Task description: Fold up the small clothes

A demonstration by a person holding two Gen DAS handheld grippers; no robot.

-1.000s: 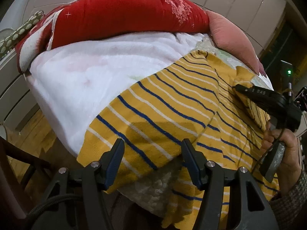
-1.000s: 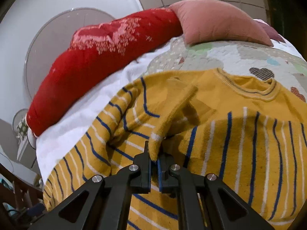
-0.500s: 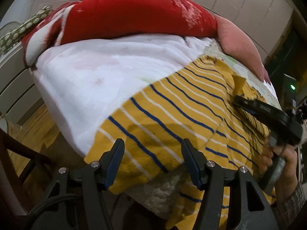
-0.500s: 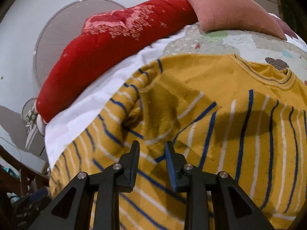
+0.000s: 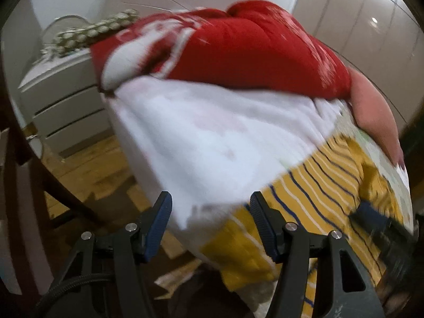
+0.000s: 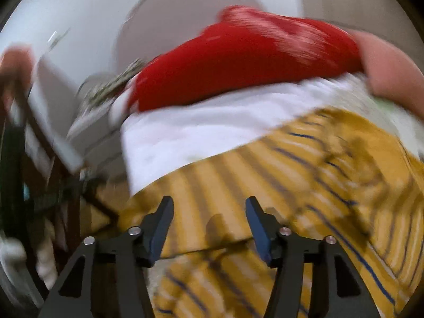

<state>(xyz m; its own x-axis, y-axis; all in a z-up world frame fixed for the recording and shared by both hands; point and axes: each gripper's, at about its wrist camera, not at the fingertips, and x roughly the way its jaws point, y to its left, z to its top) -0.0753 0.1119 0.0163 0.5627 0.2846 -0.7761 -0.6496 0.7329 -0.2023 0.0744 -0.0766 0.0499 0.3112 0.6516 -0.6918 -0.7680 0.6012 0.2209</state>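
A yellow sweater (image 6: 304, 175) with blue and white stripes lies spread on the bed, partly over a white blanket (image 5: 201, 143). Both views are blurred by motion. My left gripper (image 5: 210, 206) is open at the bed's near corner, over the white blanket's edge, with the yellow sweater (image 5: 326, 193) off to its right. My right gripper (image 6: 209, 206) is open just above the sweater's left part, holding nothing. Its dark body (image 5: 381, 225) shows at the lower right of the left wrist view.
A red quilt (image 5: 249, 47) and a pink pillow (image 5: 376, 122) lie at the far side of the bed. A white drawer unit (image 5: 63, 100) stands left of the bed on a wooden floor (image 5: 87, 169). A dark chair frame (image 5: 23, 164) is at the near left.
My right gripper let go of the sweater sleeve, opened wide and swung left. The left gripper swung left off the sweater to the blanket's corner, staying open.
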